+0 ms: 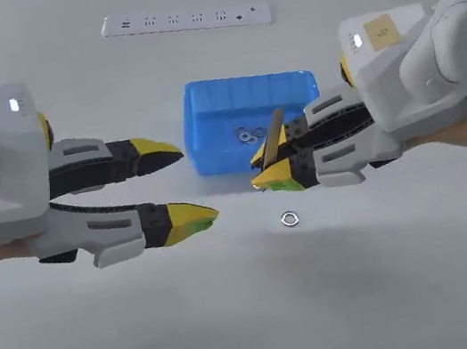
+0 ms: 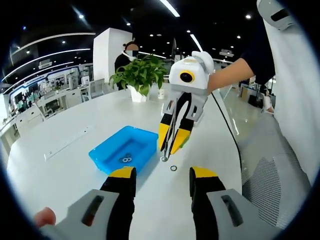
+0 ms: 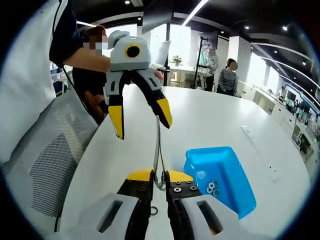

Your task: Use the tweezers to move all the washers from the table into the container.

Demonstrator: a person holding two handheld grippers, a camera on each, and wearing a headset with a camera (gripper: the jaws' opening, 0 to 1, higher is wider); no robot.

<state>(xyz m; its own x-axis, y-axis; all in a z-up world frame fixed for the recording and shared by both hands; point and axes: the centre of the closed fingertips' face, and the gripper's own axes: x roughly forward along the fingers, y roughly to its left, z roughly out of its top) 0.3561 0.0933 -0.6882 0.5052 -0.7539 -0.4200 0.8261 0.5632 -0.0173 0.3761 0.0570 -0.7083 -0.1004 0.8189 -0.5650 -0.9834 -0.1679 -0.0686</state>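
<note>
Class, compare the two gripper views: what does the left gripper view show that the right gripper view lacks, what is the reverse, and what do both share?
Left gripper view: a large potted plant. Right gripper view: the open left gripper seen head-on. Shared: the blue container with washers inside, one washer lying on the table, and the tweezers clamped in the right gripper.

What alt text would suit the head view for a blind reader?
The right gripper, shut on tweezers, hovers by a blue container holding a few washers; one washer lies on the white table. The left gripper is open.
</note>
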